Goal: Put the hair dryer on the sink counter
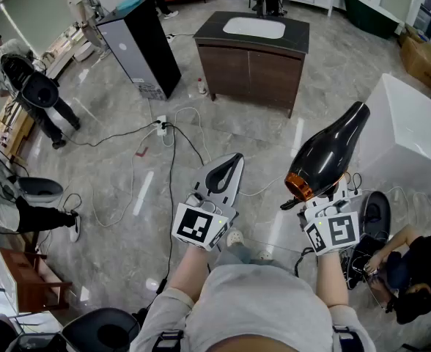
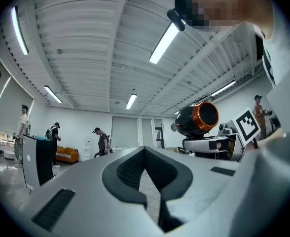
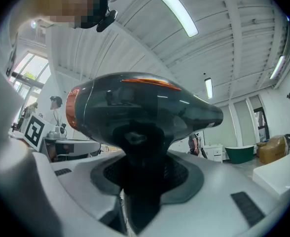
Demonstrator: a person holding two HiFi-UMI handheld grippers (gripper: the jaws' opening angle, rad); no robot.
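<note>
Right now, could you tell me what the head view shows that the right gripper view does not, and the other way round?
Only the head view shows the dark-topped sink counter far across the floor and a power strip on the tiles. Only the right gripper view shows the ceiling strip lights and the handle pinched between the jaws. Both show the black hair dryer with its orange ring, held by the right gripper, and the left gripper, shut and empty.
</note>
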